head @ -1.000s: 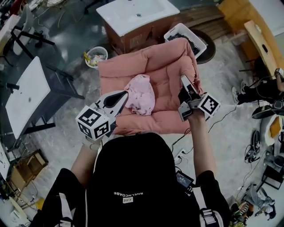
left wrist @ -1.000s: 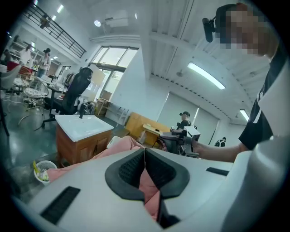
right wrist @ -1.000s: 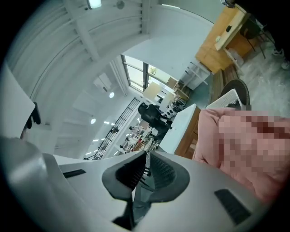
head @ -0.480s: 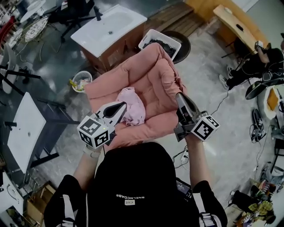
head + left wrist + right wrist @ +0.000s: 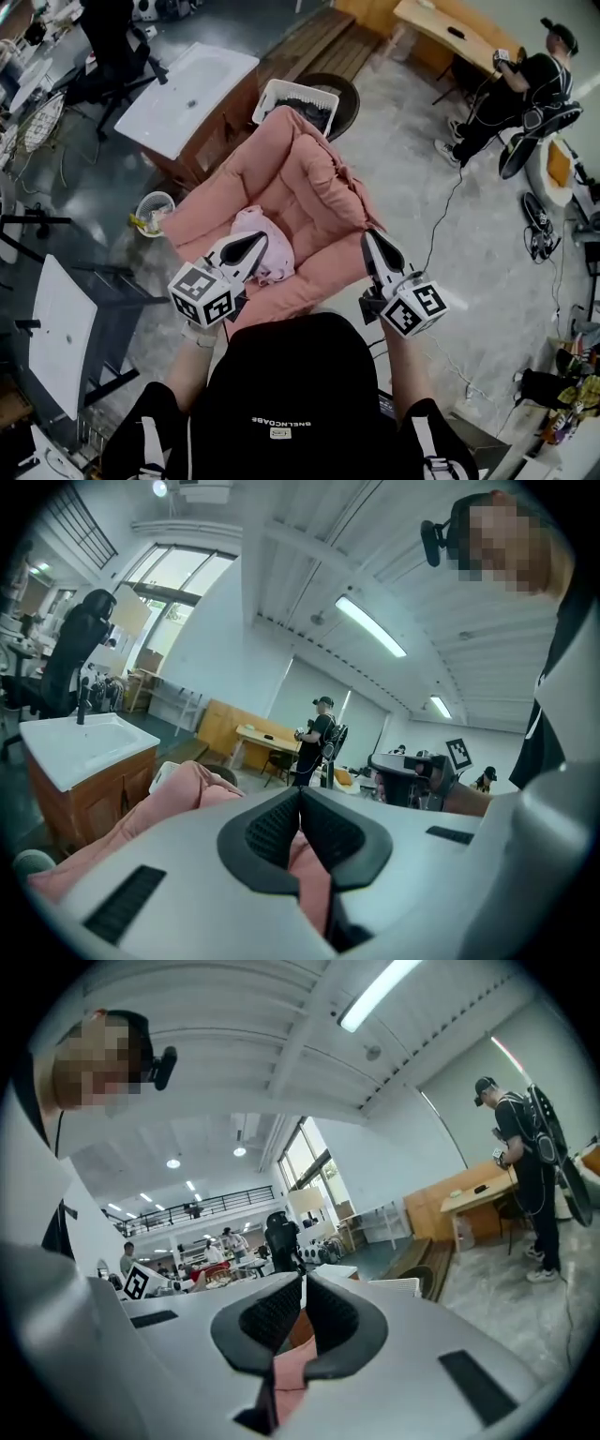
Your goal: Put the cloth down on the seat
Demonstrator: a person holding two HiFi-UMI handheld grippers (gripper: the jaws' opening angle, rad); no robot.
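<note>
The left claw (image 5: pixel 253 246) and right claw (image 5: pixel 372 246) each had its jaws pressed together on nothing, near the front edge of the pink seat (image 5: pixel 314 178). The cloth (image 5: pixel 264 227) lay crumpled on the seat cushion by the left claw's tip. A white basin (image 5: pixel 187 89) stood farther off.

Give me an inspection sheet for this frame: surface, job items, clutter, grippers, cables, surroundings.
Surface: pink cushioned seat; only the cloth lies on it.
Job's things: pink cloth, bunched on the seat on the left gripper's side.
Clutter: white basket behind the seat; small bin with litter on the floor.
Grippers: left gripper jaws together, above the cloth; right gripper jaws together, above the seat's front edge; nothing held.
Cables: thin cable on the floor beside the seat.
Surroundings: sink cabinet, white table, a person standing at a wooden desk.
</note>
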